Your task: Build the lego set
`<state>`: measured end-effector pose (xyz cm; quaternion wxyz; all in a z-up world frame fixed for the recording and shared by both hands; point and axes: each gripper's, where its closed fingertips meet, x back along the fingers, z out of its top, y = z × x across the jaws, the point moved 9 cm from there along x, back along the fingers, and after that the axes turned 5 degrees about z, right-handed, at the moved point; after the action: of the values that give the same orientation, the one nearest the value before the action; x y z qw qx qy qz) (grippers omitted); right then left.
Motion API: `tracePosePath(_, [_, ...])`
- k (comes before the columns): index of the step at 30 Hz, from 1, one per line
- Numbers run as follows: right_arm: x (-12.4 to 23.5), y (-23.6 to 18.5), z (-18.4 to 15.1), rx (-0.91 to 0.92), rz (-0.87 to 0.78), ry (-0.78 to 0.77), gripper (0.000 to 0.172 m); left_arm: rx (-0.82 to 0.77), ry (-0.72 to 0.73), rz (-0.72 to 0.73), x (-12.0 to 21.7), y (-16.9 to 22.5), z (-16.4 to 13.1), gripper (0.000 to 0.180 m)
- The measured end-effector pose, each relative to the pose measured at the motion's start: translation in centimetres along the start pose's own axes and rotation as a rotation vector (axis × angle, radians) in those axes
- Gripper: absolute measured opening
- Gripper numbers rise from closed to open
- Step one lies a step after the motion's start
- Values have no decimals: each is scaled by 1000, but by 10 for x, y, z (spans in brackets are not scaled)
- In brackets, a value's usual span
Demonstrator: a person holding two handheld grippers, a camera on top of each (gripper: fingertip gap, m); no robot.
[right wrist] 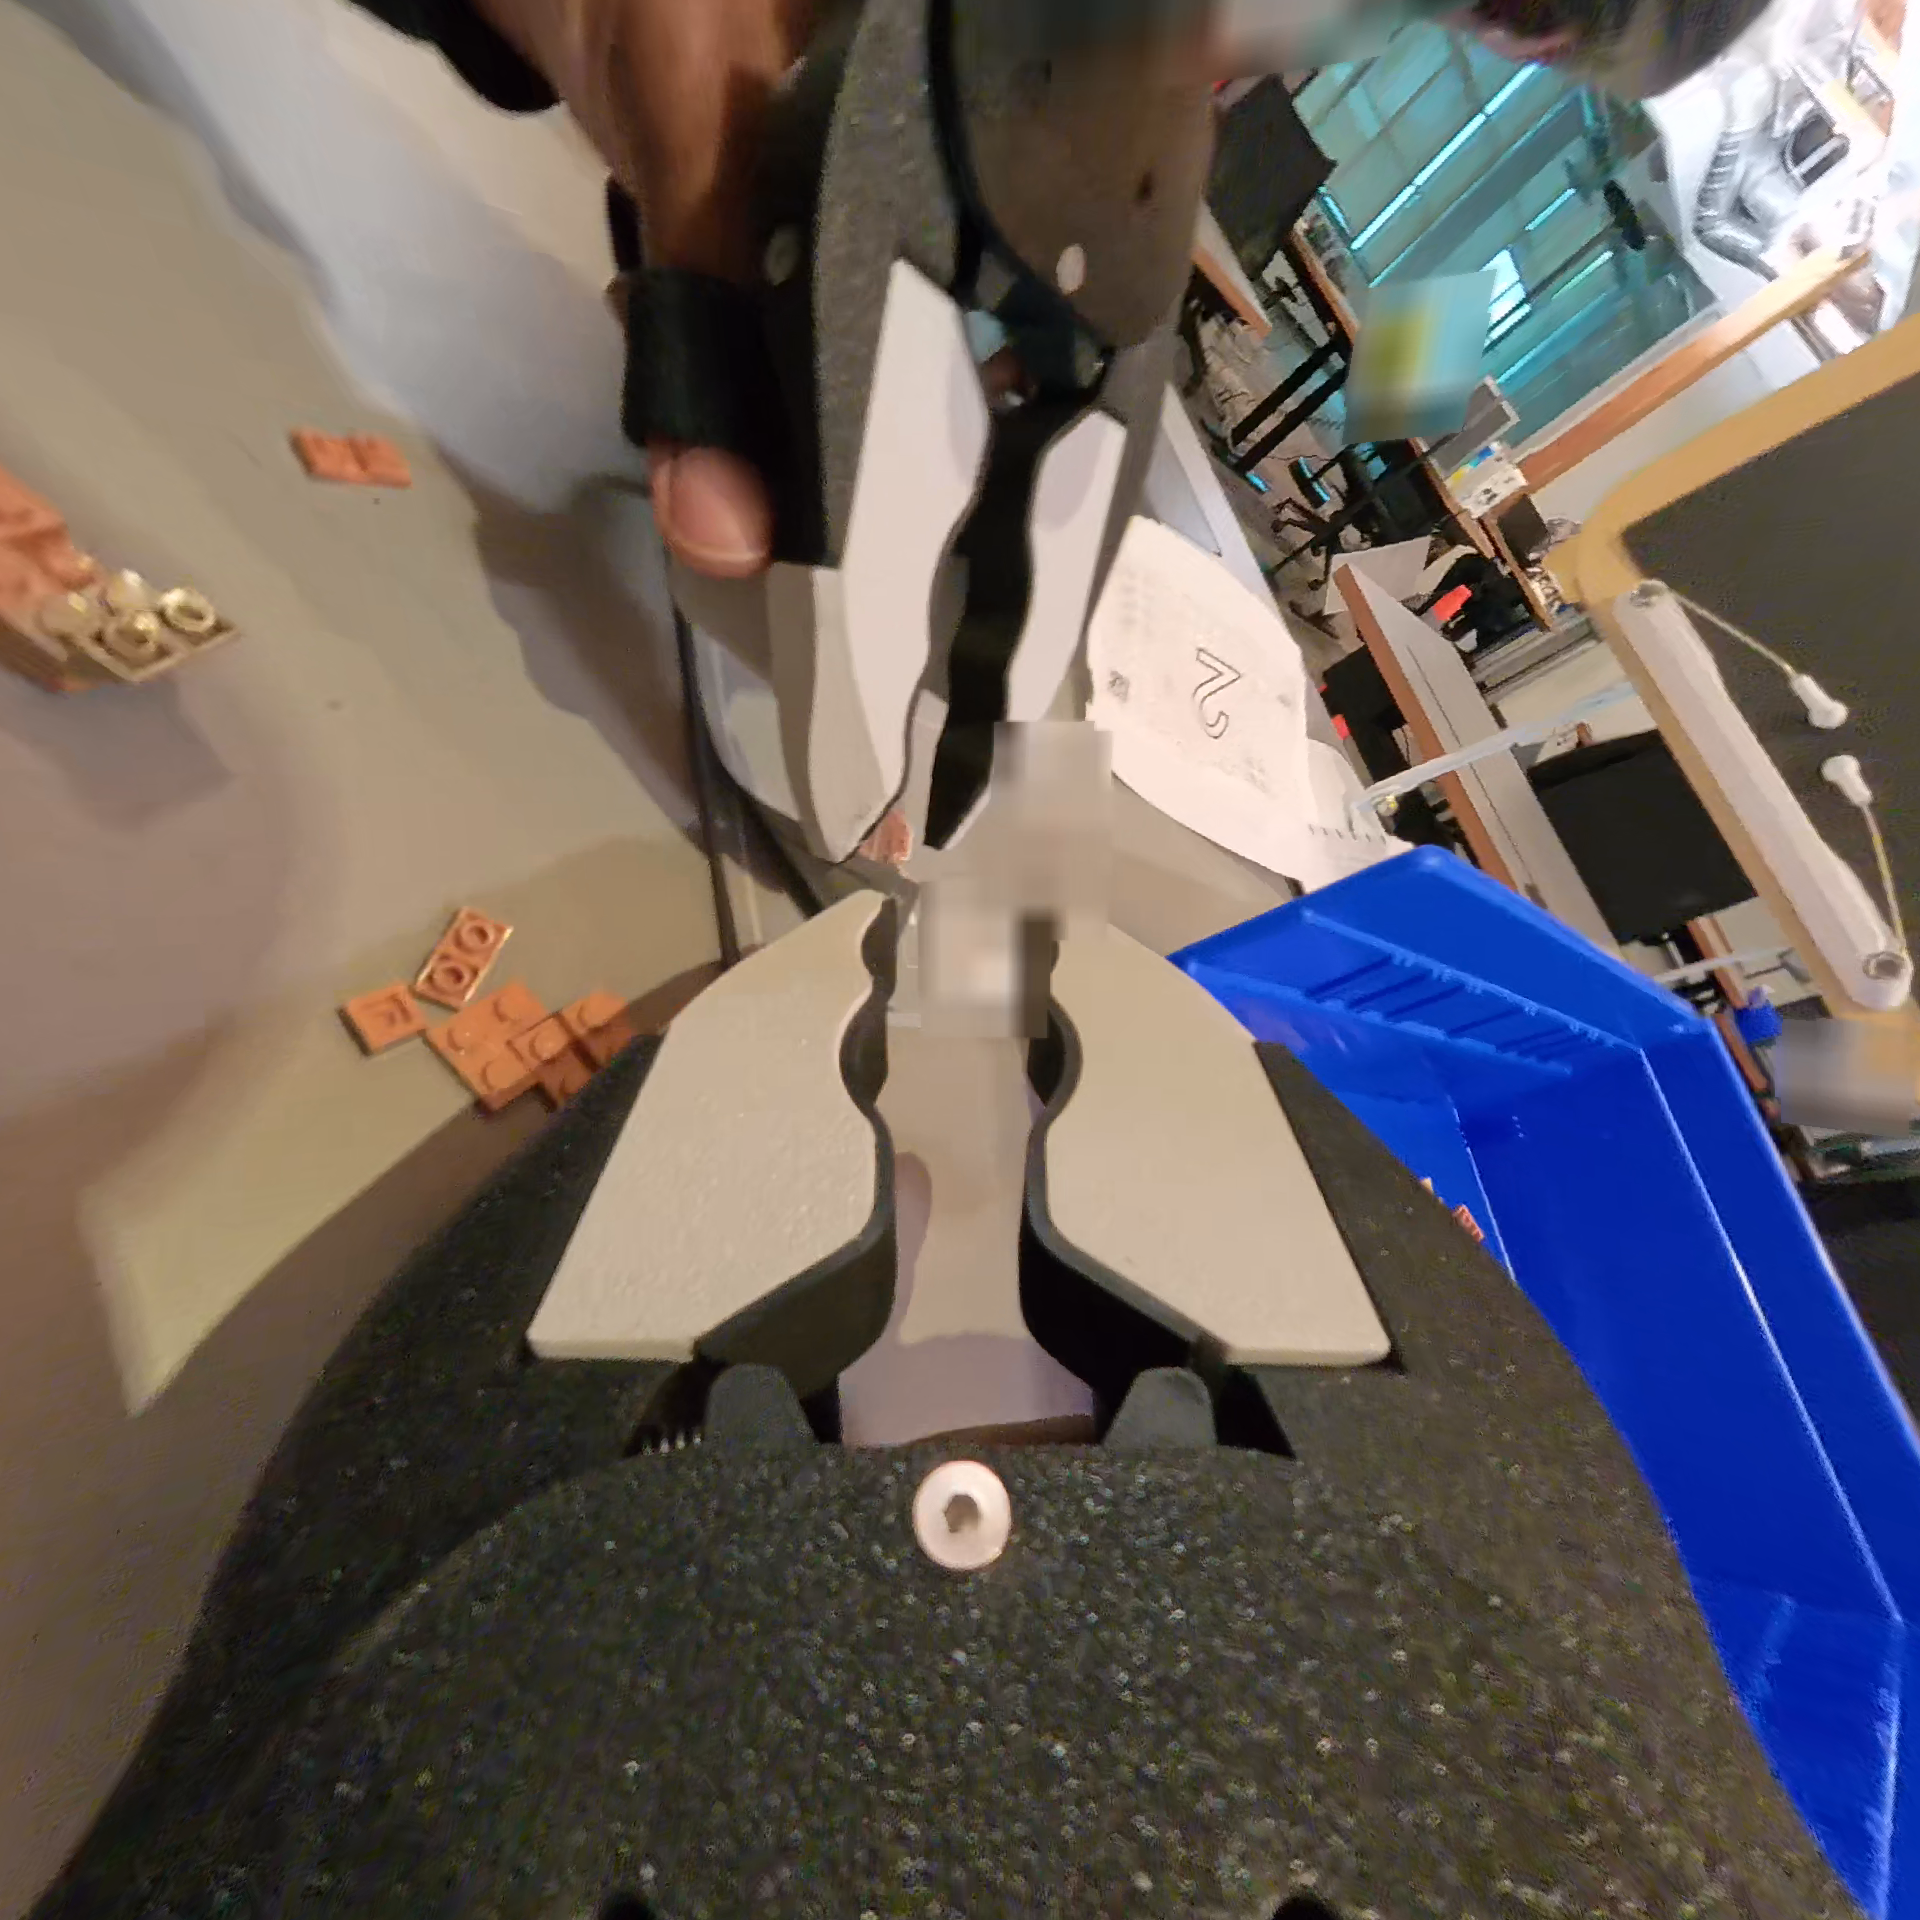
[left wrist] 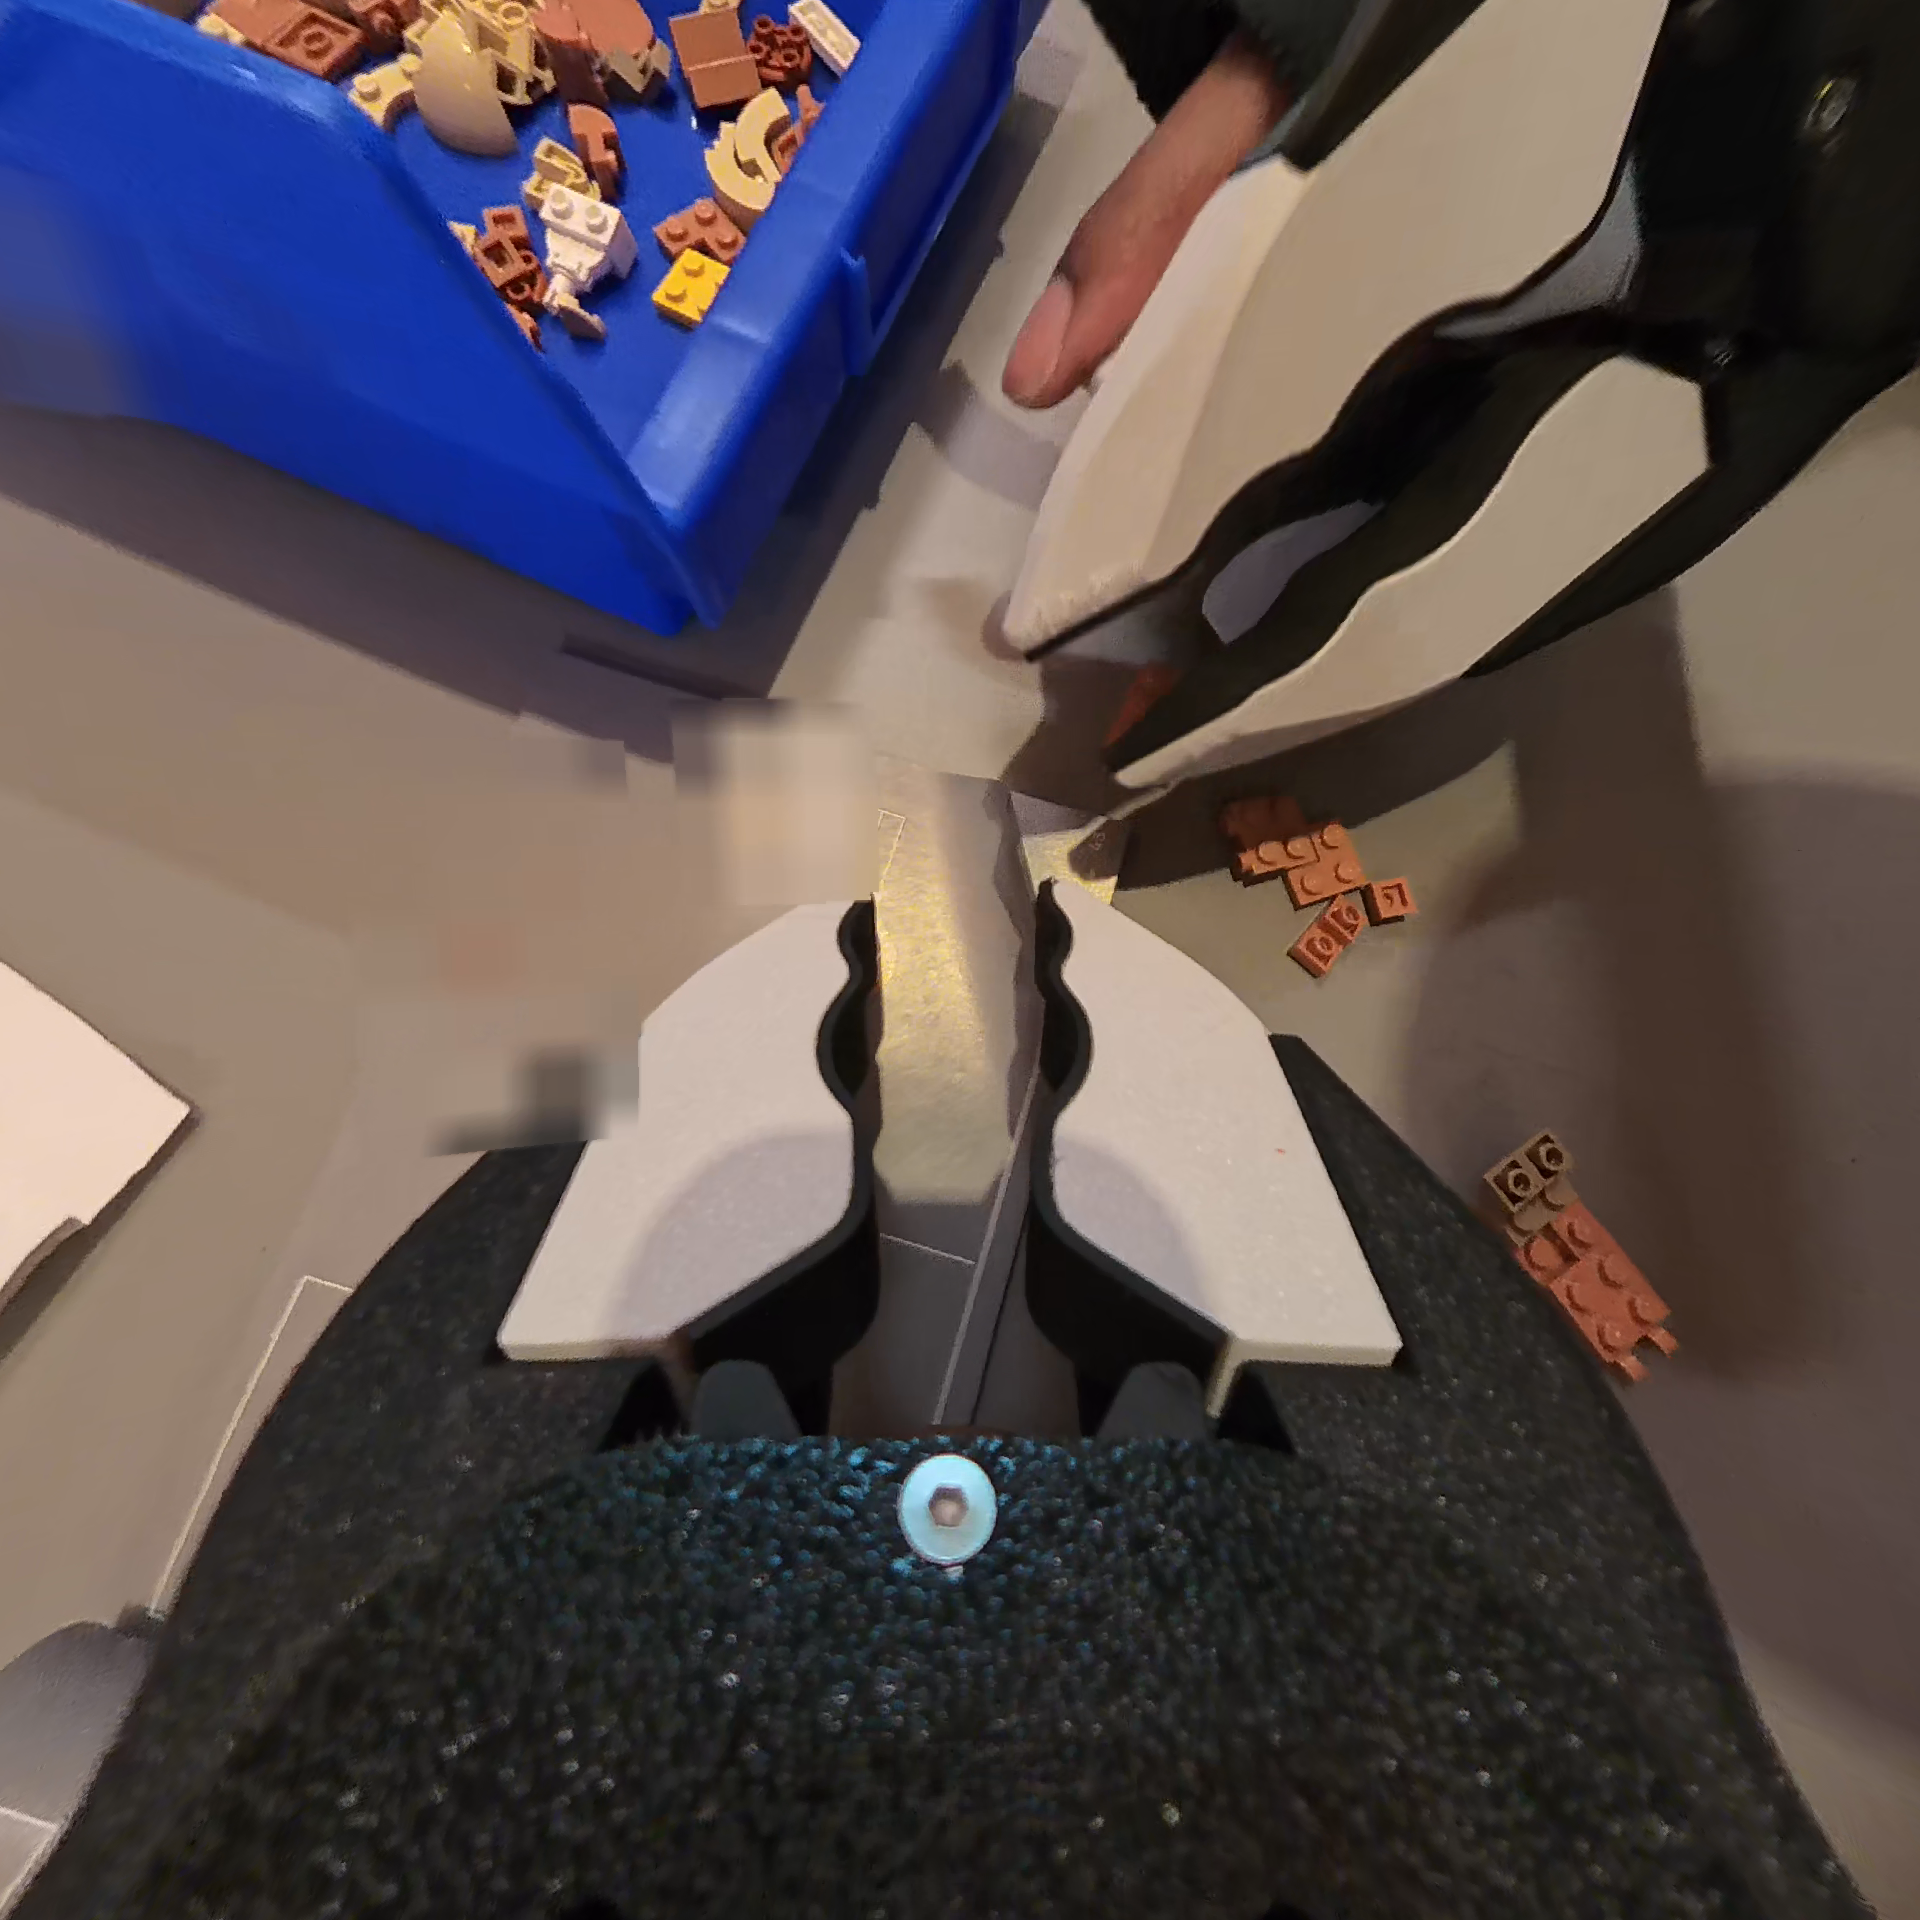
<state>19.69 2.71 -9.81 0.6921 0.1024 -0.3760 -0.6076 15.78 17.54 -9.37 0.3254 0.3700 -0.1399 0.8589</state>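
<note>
My right gripper [right wrist: 966, 914] shows in the left wrist view [left wrist: 1070, 712] coming in from the upper right. It is shut on a small reddish-brown brick piece [left wrist: 1143, 701] at its fingertips. That piece peeks out beside a blur patch in the right wrist view [right wrist: 888, 836]. My left gripper [left wrist: 956, 902] points at it from just in front, fingers apart, and also shows in the right wrist view [right wrist: 904, 831]. A pale gold and grey sheet-like surface [left wrist: 935, 997] fills its gap. I cannot tell whether the pads press on it.
A blue bin [left wrist: 727, 416] [right wrist: 1558, 1143] of tan and brown pieces stands close by. Loose brown plates [left wrist: 1314, 873] [right wrist: 499, 1018] and a tan-and-brown stack [left wrist: 1569, 1247] [right wrist: 125, 623] lie on the grey table. White paper [left wrist: 62, 1132] [right wrist: 1195, 707] lies nearby. Both grippers' tips are close together, under 4 cm apart.
</note>
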Motion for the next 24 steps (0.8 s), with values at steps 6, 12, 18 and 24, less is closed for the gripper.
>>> tracePosePath(6, [-15,-5,-4,32,-7,-142,23,10,2,14,3,-1,1,28])
tracePosePath(12, [-23,-6,1,75,-60,-214,23,18,3,27,9,-2,-1,29])
tracePosePath(18, [-35,-7,9,69,-91,-248,22,26,6,26,19,0,-11,29])
tracePosePath(24, [-42,-8,18,63,-118,-252,22,65,14,-11,26,6,-11,30])
